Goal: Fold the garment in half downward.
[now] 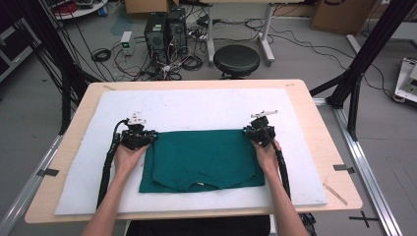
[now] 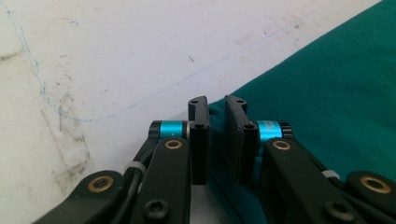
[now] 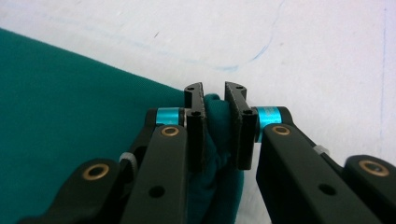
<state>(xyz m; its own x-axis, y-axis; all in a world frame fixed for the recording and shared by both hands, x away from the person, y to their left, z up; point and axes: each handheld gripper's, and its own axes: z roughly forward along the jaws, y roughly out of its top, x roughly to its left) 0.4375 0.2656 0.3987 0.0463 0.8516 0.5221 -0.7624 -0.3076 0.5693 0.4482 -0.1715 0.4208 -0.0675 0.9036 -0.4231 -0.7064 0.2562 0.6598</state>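
A dark green T-shirt [image 1: 201, 160] lies folded flat on the white board [image 1: 196, 105], collar toward the near edge. My left gripper [image 1: 150, 136] sits at the shirt's far left corner. In the left gripper view the jaws [image 2: 217, 105] stand nearly together, with the edge of the shirt [image 2: 327, 93] between them. My right gripper [image 1: 249, 132] is at the far right corner. In the right gripper view its jaws [image 3: 215, 93] pinch a bunched fold of the shirt [image 3: 70, 102]. A hand holds each gripper from the near side.
The white board covers most of a wooden table [image 1: 322, 128]. Beyond the far edge stand a black stool [image 1: 236, 60] and computer towers [image 1: 164, 29] with loose cables on the floor. Black frame posts [image 1: 359, 64] rise on the right.
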